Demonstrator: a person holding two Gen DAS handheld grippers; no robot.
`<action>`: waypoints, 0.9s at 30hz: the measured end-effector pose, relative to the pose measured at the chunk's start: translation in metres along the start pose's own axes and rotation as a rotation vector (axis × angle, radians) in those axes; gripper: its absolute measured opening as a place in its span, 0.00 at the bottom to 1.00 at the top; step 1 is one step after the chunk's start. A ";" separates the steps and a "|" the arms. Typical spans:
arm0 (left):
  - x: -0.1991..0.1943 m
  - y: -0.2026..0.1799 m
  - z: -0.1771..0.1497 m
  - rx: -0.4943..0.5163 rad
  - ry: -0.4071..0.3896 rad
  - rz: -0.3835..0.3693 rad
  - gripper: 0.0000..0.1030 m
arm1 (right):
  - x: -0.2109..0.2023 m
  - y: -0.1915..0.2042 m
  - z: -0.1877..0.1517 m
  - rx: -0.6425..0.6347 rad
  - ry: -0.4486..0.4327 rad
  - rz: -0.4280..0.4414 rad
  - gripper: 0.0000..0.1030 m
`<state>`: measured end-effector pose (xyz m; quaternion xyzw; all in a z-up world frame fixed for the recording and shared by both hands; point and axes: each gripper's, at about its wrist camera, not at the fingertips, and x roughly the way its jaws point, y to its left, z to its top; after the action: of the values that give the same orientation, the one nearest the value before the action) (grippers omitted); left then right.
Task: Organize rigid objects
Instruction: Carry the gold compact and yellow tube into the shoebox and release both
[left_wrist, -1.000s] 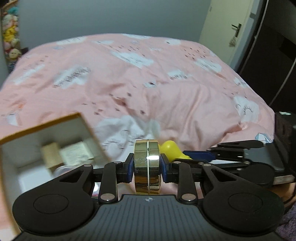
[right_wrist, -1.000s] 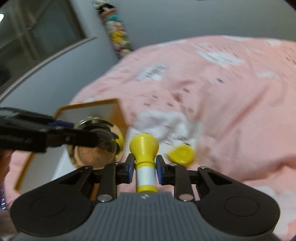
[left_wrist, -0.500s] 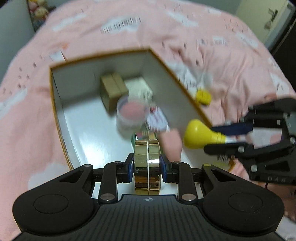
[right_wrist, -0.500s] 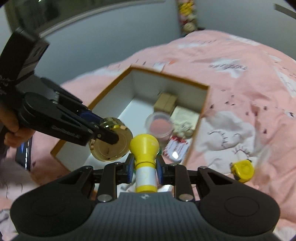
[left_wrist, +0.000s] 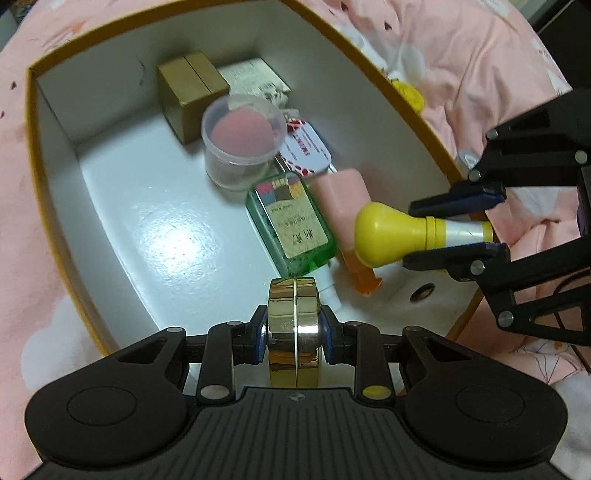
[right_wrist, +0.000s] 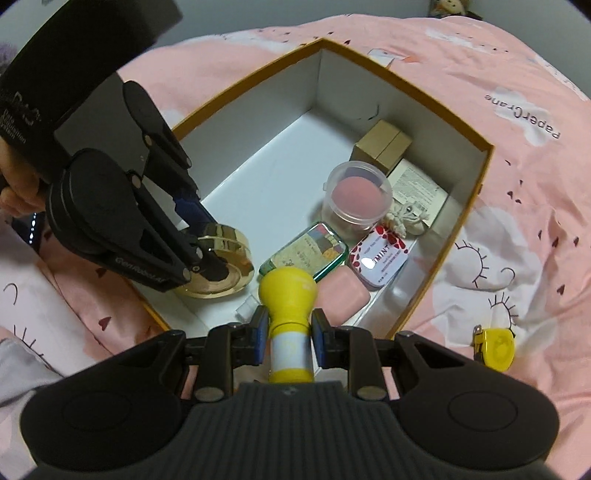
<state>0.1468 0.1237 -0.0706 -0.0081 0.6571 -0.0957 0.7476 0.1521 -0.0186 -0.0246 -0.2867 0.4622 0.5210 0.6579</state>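
My left gripper (left_wrist: 294, 328) is shut on a round gold case (left_wrist: 294, 325), held on edge above the near end of an open white box with an orange rim (left_wrist: 51, 206). In the right wrist view the left gripper (right_wrist: 207, 254) and the gold case (right_wrist: 225, 266) hang over the box's left side. My right gripper (right_wrist: 287, 326) is shut on a yellow-capped white bottle (right_wrist: 288, 314), cap forward, over the box's near right corner. The bottle also shows in the left wrist view (left_wrist: 399, 232).
In the box (right_wrist: 476, 206) lie a brown carton (left_wrist: 188, 88), a clear tub with a pink sponge (left_wrist: 243, 140), a green tin (left_wrist: 291, 225), a pink mint tin (right_wrist: 378, 258), a pink block (left_wrist: 343, 203) and a leaflet. A yellow tape measure (right_wrist: 496, 349) lies on the pink bedspread (right_wrist: 517, 240).
Both grippers have moved from above the bedspread to over the open box and come down closer to it, each still holding its object.
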 end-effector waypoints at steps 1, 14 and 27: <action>0.001 0.000 -0.001 0.006 0.009 -0.002 0.31 | 0.002 0.000 0.001 -0.008 0.007 0.001 0.23; -0.002 -0.004 -0.001 0.140 0.030 0.100 0.43 | 0.015 -0.004 0.007 -0.042 0.091 0.033 0.23; -0.021 0.000 -0.001 0.240 -0.043 0.171 0.44 | 0.024 0.002 0.024 -0.198 0.294 0.016 0.23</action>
<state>0.1436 0.1264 -0.0504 0.1354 0.6230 -0.1095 0.7626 0.1579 0.0122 -0.0362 -0.4196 0.5022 0.5215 0.5475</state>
